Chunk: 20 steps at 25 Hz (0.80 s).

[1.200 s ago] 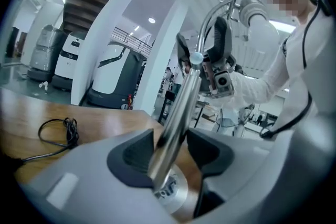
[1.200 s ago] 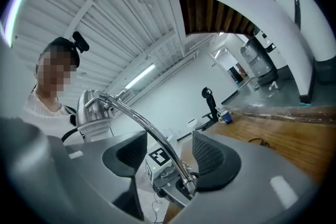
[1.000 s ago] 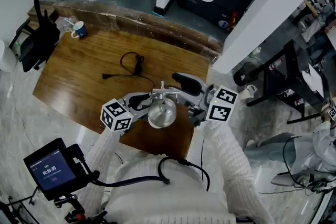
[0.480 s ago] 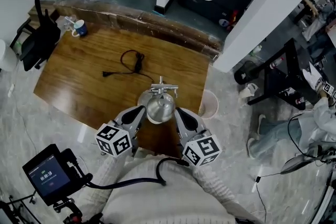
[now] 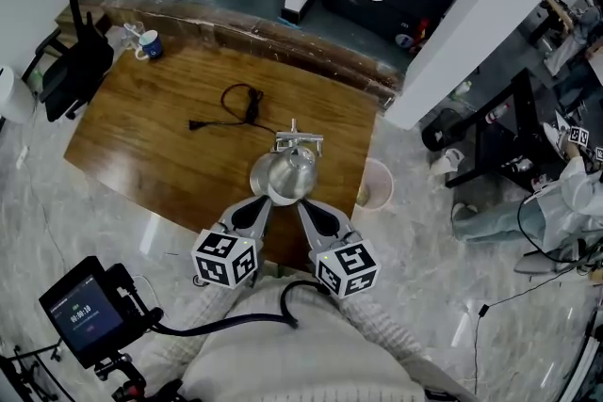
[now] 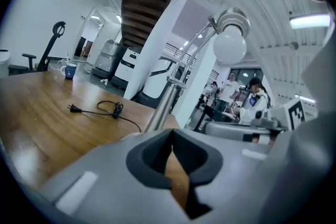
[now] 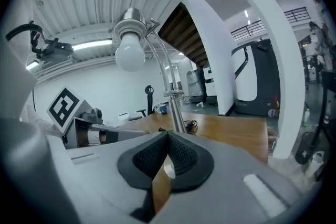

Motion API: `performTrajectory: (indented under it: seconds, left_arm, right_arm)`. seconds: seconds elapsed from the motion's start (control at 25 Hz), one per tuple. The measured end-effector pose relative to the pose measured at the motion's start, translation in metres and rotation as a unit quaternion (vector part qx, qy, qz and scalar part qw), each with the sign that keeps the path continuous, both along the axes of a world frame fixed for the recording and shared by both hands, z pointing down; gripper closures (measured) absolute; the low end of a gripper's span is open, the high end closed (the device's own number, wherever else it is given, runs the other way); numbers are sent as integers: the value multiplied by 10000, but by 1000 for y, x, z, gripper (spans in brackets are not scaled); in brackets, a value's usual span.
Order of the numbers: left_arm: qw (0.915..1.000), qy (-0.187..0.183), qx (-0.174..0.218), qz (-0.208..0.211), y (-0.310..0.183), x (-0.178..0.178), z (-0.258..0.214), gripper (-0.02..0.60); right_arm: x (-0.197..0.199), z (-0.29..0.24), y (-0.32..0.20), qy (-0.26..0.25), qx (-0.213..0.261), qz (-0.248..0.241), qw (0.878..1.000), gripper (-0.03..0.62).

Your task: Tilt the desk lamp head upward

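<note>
The desk lamp [image 5: 284, 172] stands on the near right part of the wooden table [image 5: 141, 136], its shiny metal head toward me and its hinge [image 5: 298, 143] behind it. Both grippers sit just in front of the lamp, near the table's front edge, and touch nothing. The left gripper [image 5: 261, 206] and the right gripper [image 5: 305, 207] are both shut and empty. In the left gripper view the white bulb [image 6: 229, 45] hangs above on the metal post [image 6: 163, 107]. The right gripper view shows that bulb [image 7: 130, 56] and post [image 7: 176, 110] ahead.
A black power cord [image 5: 237, 104] lies loose on the table behind the lamp. A mug [image 5: 149, 43] stands at the far left corner. A white bucket [image 5: 377, 186] sits on the floor by the table's right edge, and a black chair [image 5: 71, 71] at its left.
Both grippers were open on either side of the lamp head. They have drawn back toward me, closer together, and have shut with nothing in them.
</note>
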<state>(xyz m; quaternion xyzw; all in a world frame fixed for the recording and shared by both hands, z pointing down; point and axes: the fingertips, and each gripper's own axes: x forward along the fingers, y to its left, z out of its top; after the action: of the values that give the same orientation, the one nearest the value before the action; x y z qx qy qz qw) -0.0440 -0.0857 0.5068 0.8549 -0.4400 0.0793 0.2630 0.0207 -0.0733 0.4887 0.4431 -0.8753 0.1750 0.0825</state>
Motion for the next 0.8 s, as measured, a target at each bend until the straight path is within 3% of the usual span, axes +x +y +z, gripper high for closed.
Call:
performTrajectory:
  seconds: [0.8]
  left_arm:
    - [9997,-223,122,22,9,0,-4,574]
  right_arm:
    - [-8,6,3,253,-104,-80,9996,597]
